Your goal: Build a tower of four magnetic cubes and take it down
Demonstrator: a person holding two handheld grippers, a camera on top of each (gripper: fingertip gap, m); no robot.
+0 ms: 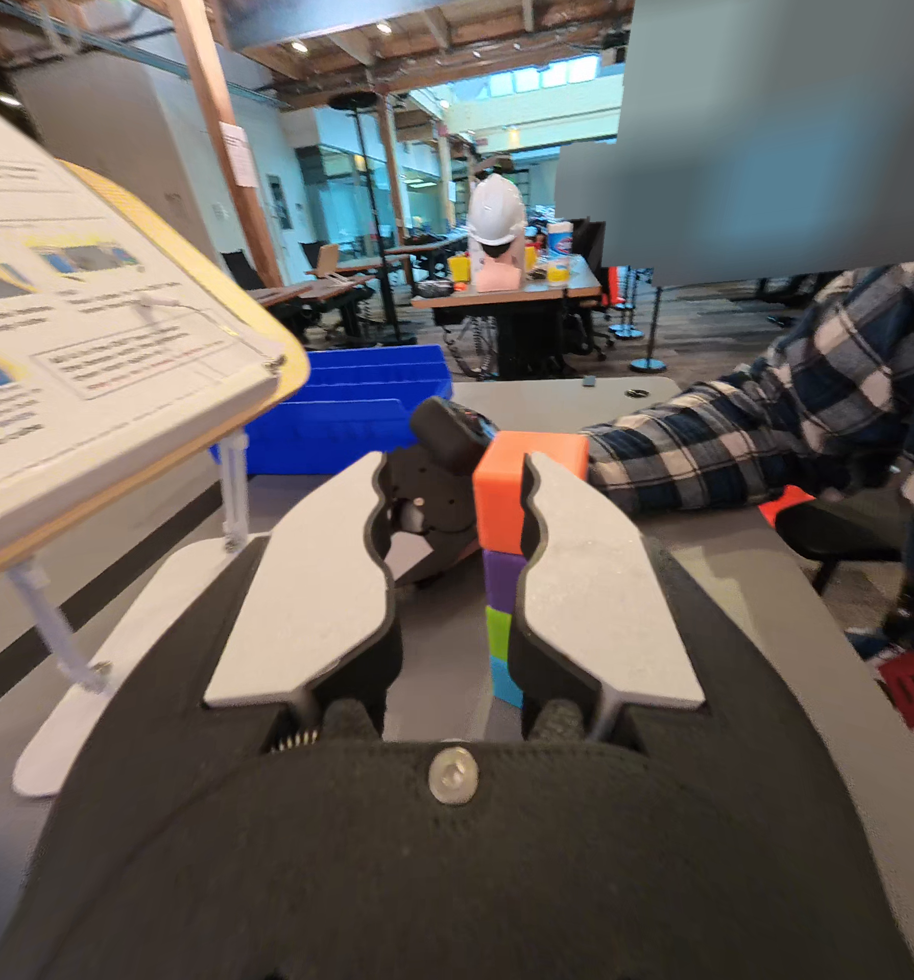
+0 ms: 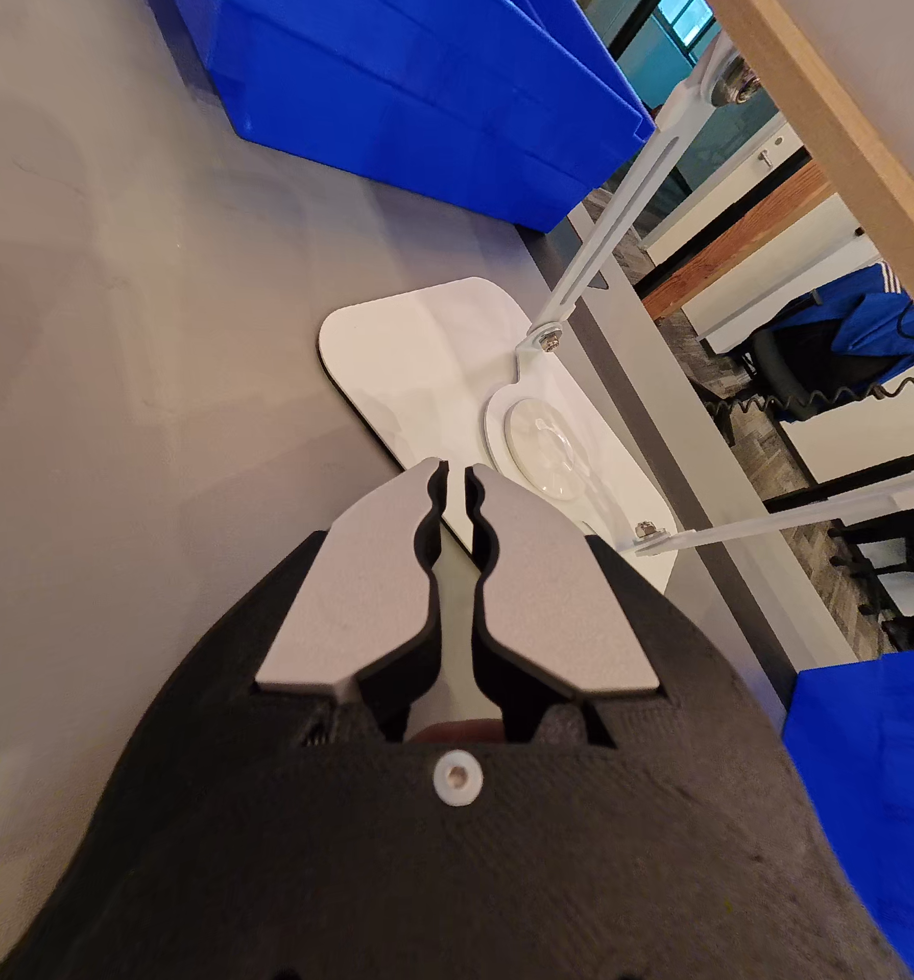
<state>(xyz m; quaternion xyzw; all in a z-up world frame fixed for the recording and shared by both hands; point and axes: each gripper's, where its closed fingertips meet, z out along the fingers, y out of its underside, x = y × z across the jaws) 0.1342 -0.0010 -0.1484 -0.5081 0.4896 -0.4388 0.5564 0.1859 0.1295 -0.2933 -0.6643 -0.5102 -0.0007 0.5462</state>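
Four cubes stand stacked upright on the desk (image 1: 709, 583), just right of the left gripper (image 1: 452, 477), whose jaws are spread and empty; orange cube (image 1: 502, 488) tops it; right gripper (image 2: 456, 469), jaws nearly together and empty, points elsewhere.

Right gripper (image 2: 456, 469) over grey table (image 2: 126, 371), jaws nearly closed (thin gap, nothing between), tips above white base plate (image 2: 428, 360) of stand, blue bin (image 2: 418, 106) beyond, second bin (image 2: 868, 769) at right
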